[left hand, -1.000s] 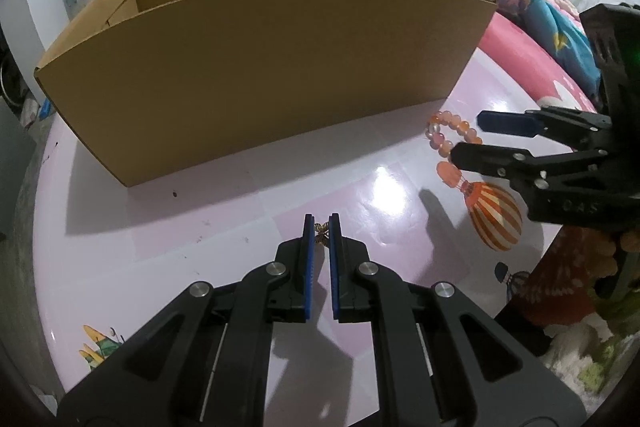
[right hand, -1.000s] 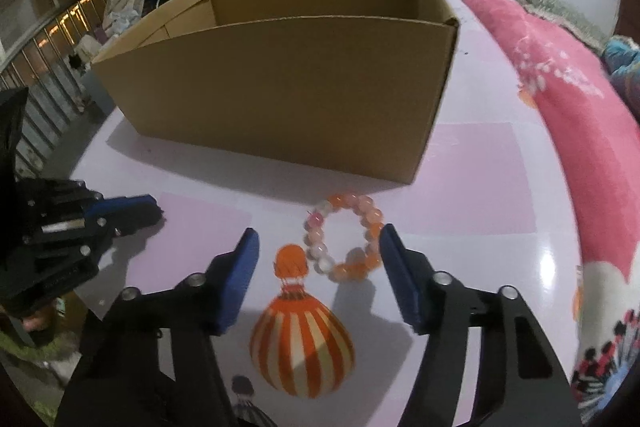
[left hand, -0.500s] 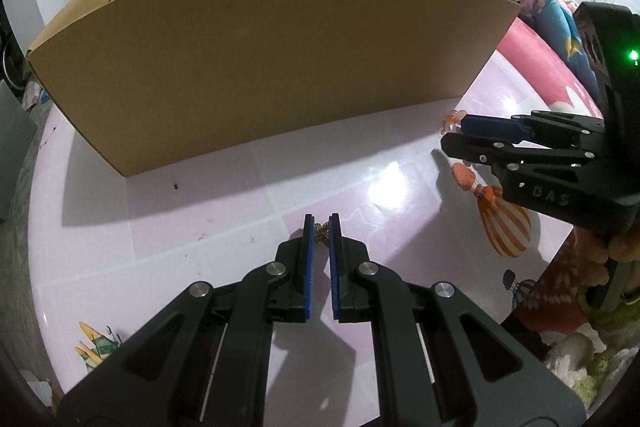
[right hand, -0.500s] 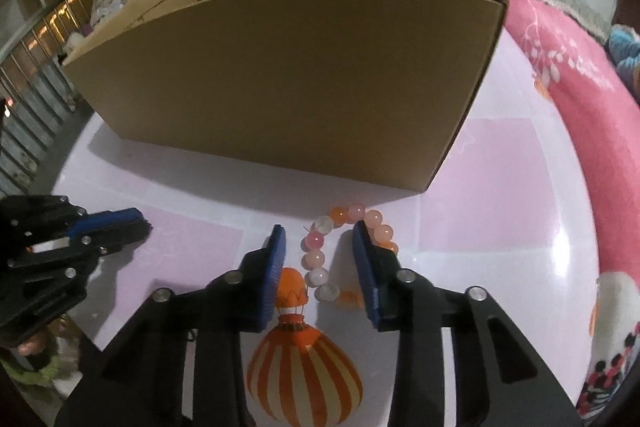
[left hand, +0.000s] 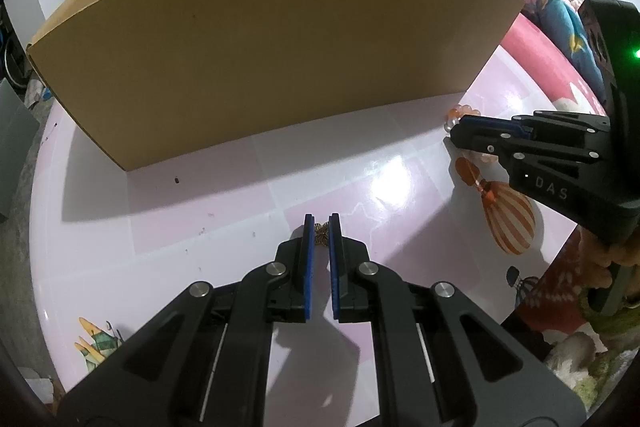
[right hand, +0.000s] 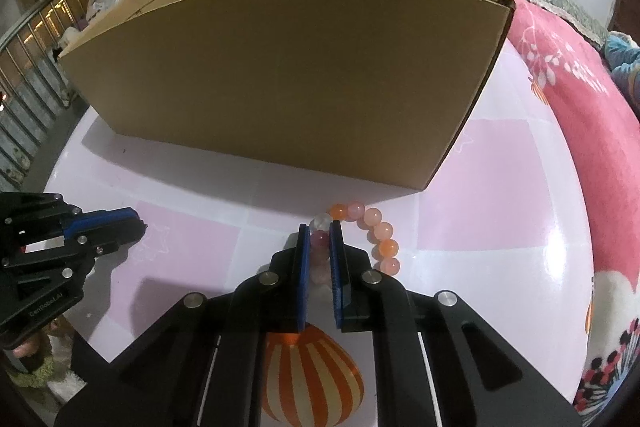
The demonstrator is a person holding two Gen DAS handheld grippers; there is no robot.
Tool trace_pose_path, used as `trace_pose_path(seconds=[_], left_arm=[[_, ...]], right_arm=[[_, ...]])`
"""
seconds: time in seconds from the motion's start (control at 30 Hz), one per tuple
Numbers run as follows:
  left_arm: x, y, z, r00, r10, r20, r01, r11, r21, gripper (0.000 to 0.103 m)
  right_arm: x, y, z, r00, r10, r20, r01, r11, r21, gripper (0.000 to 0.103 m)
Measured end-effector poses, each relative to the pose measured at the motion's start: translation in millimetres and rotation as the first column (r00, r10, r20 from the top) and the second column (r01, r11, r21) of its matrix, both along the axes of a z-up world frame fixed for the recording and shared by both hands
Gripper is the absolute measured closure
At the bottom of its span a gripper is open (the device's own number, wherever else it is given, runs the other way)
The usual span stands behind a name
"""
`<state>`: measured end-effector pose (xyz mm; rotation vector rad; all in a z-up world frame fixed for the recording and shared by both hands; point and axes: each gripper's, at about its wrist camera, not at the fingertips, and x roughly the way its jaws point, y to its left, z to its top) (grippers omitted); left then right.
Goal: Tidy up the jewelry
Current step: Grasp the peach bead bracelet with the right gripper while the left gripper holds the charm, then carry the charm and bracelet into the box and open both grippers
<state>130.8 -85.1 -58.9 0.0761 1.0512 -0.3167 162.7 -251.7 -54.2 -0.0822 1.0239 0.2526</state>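
The left gripper [left hand: 321, 225] is nearest, its jaws pinched on a small gold-coloured trinket [left hand: 321, 235] just above the pink worktop [left hand: 224, 211], toward the near edge. Off to its right, the right gripper [right hand: 319, 233] has just been closing its jaws, which now clamp one side of the bead bracelet [right hand: 374, 233]; the rest of the loop lies on the worktop beside a printed striped balloon [right hand: 310, 373]. Beyond both, the open cardboard box [right hand: 288, 75] stands toward the far edge, its front corner near the bracelet.
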Motion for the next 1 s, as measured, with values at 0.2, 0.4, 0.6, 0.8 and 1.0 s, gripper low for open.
trace_pose_path(seconds=[0.2,0.4,0.6,0.8,1.0], left_arm=[[0,-4,-1,1.0,-0.002,0.008,0.001,1.0,0.02,0.097],[-2,-8,-2,1.0,-0.002,0.017,0.002,0.999,0.04,0.097],[-2,-11,-3,1.0,0.0,0.026,-0.002,0.998,0.055,0.097],[-2,-12,-4,1.0,0.0,0.029,-0.002,0.998,0.062,0.097],[-4,-10,0,0.999,0.009,0.046,-0.011,0.999,0.043,0.097]], right_arm=[[1,1,0,1.0,-0.01,0.005,0.01,1.0,0.002,0.093],[-5,-5,0,1.0,-0.018,0.008,0.018,1.0,0.013,0.093],[-8,-14,1,0.999,-0.039,0.006,0.039,0.998,0.047,0.093],[-13,-29,12,0.998,-0.065,0.018,0.062,0.992,0.113,0.093],[-26,-47,28,0.995,-0.095,0.031,0.087,0.979,0.183,0.093]])
